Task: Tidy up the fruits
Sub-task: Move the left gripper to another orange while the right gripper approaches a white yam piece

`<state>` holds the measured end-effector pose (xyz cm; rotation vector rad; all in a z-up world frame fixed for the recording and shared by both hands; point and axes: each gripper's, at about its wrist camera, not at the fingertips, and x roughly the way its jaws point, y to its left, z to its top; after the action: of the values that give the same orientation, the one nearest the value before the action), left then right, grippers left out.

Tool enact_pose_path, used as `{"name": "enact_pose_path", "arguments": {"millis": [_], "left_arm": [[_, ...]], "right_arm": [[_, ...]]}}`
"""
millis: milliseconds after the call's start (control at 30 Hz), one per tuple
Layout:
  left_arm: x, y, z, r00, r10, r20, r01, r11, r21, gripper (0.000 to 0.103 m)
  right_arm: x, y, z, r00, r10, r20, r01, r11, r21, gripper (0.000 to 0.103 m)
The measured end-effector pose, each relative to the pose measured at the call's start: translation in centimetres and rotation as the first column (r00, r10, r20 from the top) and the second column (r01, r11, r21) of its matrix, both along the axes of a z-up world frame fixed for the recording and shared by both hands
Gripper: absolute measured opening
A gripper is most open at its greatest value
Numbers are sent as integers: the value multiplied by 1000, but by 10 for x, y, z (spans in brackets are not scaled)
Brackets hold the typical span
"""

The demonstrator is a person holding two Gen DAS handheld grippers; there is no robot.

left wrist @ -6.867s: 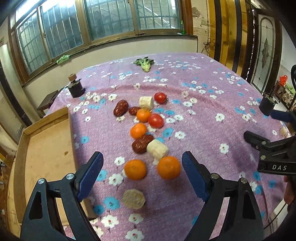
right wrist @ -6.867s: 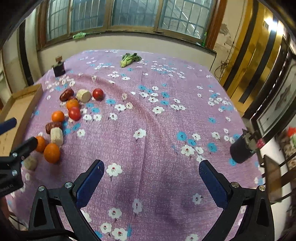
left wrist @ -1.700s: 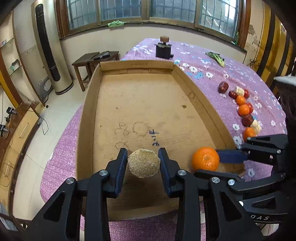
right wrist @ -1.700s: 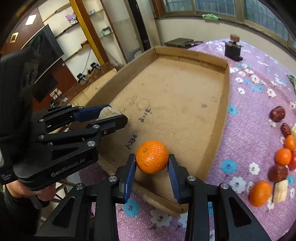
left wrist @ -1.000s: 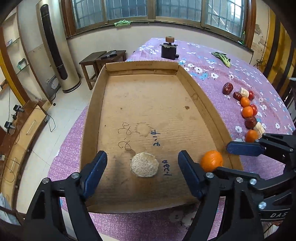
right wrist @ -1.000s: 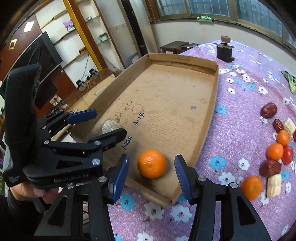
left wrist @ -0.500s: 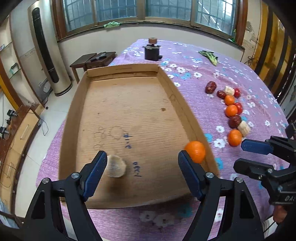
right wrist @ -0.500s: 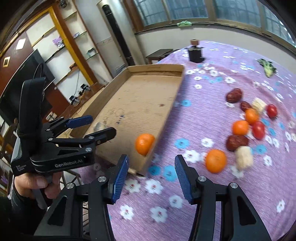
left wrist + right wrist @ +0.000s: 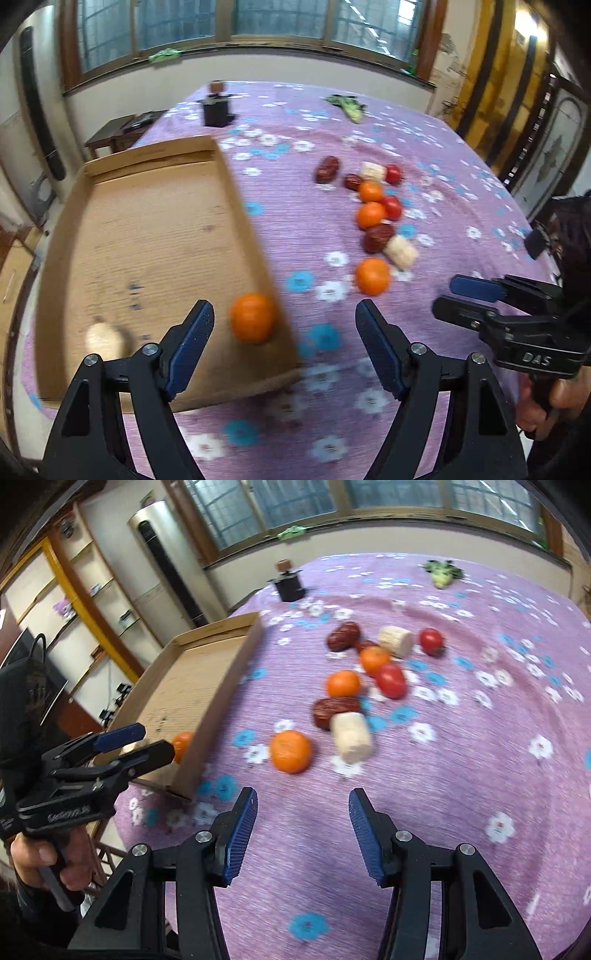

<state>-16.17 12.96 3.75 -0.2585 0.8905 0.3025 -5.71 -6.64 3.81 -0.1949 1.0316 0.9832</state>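
Left wrist: orange lies in cardboard tray.

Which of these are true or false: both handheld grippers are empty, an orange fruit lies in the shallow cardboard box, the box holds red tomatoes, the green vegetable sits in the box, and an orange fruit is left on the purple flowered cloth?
1. Both the left gripper and the right gripper are empty. True; their jaws stand open with nothing between them.
2. A round orange fruit lies in the shallow cardboard box. True, near its right wall.
3. The box holds red tomatoes. False; the red tomatoes lie on the purple flowered cloth.
4. The green leafy vegetable sits in the box. False; it lies at the far end of the cloth.
5. An orange fruit on the cloth is left outside. True.
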Motion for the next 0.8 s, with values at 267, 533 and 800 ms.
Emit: {"name": "enact_pose_path", "arguments": {"millis": [267,533,800], "left_arm": [[25,-32,-10,996,-88,-23,88,996,-23,79],[42,-44,-24,992,-122,-41,121,992,-33,79],[56,-42,-38,989,-129,-79,127,991,-30,79]], "right_arm": [[14,-22,-1,999,-48,23,49,999,-7,54],[29,-13,-7,998,-40,40,41,999,-14,53],[46,25,-24,1000,9,6,-9,1000,-25,53]]}}
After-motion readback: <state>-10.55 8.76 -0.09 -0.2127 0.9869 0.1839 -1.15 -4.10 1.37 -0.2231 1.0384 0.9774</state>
